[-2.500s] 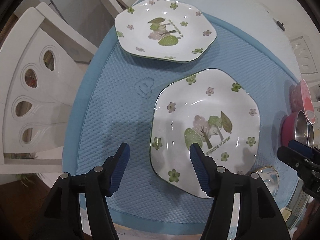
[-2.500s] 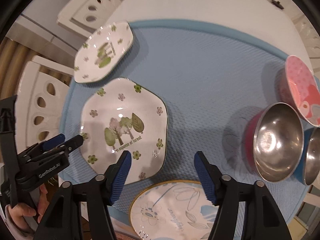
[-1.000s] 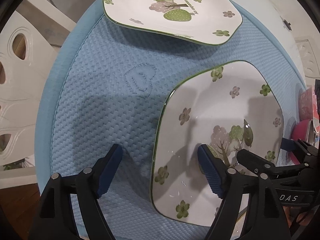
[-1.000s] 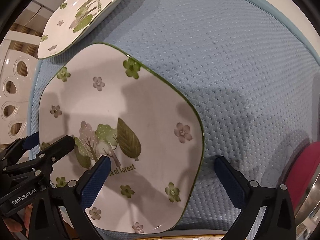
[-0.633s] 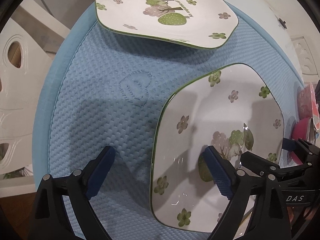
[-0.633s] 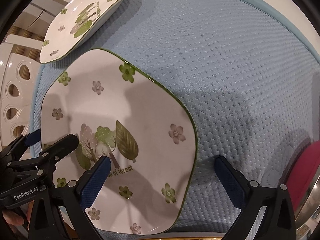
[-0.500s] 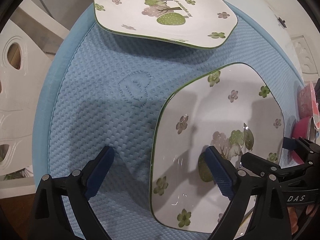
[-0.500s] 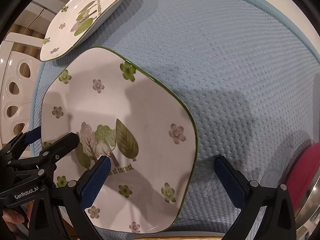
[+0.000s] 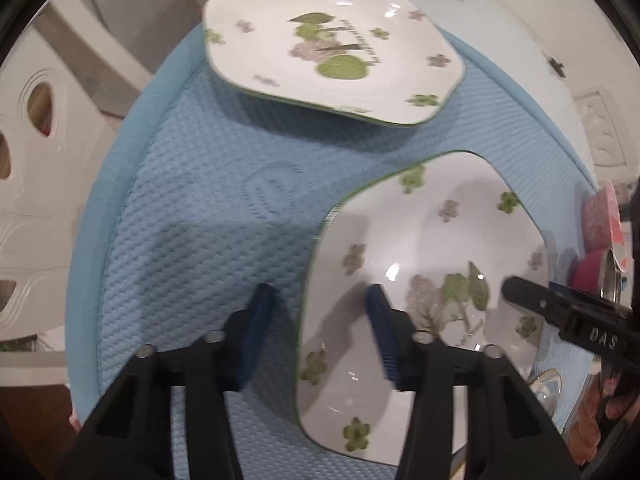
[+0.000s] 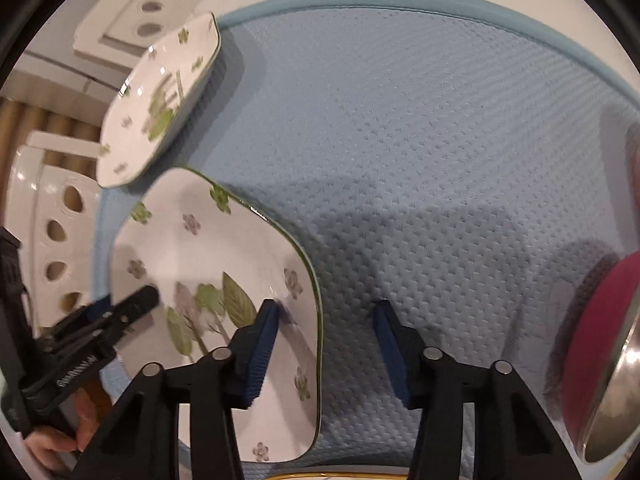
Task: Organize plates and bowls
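Both grippers narrowed, straddling near plate (image 9: 420,248) rims.

The near plate (image 9: 424,248) and the far plate (image 9: 332,40) look like glazed ceramic, smooth and glossy, with bright light spots on them. The mat (image 9: 208,216) is a blue cloth with a rough waffle texture and a smoother hem. The left tool (image 9: 316,332) and the right tool (image 10: 324,340) are of matt black plastic, with ribbed blue pads (image 10: 260,356) and small metal pins. The bowl (image 10: 612,396) is shiny metal inside, its outside matt pink.
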The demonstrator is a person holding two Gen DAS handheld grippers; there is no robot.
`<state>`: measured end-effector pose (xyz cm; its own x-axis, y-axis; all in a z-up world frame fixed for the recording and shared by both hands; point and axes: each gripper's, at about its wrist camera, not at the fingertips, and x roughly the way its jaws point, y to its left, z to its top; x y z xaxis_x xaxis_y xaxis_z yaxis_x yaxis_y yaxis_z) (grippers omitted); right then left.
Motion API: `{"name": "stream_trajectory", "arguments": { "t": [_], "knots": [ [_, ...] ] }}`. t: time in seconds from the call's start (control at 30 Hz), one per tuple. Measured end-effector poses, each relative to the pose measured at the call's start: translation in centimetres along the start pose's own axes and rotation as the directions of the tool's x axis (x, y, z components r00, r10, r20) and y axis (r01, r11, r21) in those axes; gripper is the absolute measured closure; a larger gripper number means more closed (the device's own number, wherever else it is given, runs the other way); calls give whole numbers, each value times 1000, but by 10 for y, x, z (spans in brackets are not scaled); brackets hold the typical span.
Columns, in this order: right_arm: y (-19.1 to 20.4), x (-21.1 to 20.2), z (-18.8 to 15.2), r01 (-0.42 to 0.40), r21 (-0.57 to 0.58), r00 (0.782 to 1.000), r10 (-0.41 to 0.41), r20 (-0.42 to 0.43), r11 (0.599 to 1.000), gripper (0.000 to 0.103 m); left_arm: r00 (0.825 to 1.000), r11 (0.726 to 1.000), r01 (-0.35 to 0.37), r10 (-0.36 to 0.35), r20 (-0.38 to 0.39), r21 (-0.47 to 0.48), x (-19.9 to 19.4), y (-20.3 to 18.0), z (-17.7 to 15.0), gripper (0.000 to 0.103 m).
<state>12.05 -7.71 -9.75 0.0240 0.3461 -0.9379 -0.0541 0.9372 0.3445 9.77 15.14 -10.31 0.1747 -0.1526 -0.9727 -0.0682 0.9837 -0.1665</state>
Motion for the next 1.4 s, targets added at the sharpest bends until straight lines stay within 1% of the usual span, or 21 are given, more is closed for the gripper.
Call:
{"name": "stream_trajectory", "arguments": {
  "t": [0.03, 0.07, 0.1, 0.17, 0.27, 0.4, 0.53, 0.6, 0.63, 0.9, 1.03, 1.17, 1.4],
  "knots": [
    [-1, 0, 1, -56, -12, 998, 56, -3, 998, 63, 1000, 999, 16, -16, -4, 35, 2, -7, 0, 67],
    [-3, 2, 1, -141, -15, 990, 141, -18, 990, 68, 1000, 998, -1, 1, -1, 60, 2, -13, 0, 67],
    [-5, 5, 0, -184, -7, 982, 184, -31, 983, 64, 1000, 997, -19, 19, 5, 77, 2, -18, 0, 66],
    [-8, 5, -1, -179, 5, 984, 179, -26, 984, 65, 1000, 996, -15, 15, 0, 87, 2, -21, 1, 67],
    [-13, 3, 1, -188, 27, 982, 188, -22, 982, 65, 1000, 998, 27, -26, -15, 56, 3, -16, 3, 67],
    [-12, 3, -6, -180, 43, 983, 182, -33, 983, 65, 1000, 997, 13, -12, -13, 76, -1, -23, 7, 67],
    [-9, 2, -7, -182, 65, 982, 185, -42, 981, 64, 1000, 998, 26, -25, -14, 64, -2, -30, 11, 67],
    [-8, -2, -9, -185, 76, 981, 188, -42, 980, 64, 999, 998, 28, -27, -18, 63, -4, -28, 12, 67],
    [-7, -4, -10, -183, 75, 982, 187, -41, 980, 64, 999, 997, 29, -28, -19, 64, -8, -21, 12, 67],
    [-10, -24, -17, -185, 71, 982, 187, -24, 980, 64, 999, 996, 35, -35, 0, 83, -27, -20, 7, 67],
    [-14, -35, -25, -201, 85, 979, 202, -11, 976, 64, 998, 996, 55, -56, 4, 76, -33, -21, 4, 67],
    [-17, -44, -32, -218, 90, 976, 219, -3, 972, 64, 998, 995, 54, -56, 15, 88, -39, -27, 0, 67],
    [-28, -54, -49, -209, 105, 978, 211, 0, 972, 64, 998, 994, 54, -57, 27, 100, -46, -45, -12, 67]
  ]
}}
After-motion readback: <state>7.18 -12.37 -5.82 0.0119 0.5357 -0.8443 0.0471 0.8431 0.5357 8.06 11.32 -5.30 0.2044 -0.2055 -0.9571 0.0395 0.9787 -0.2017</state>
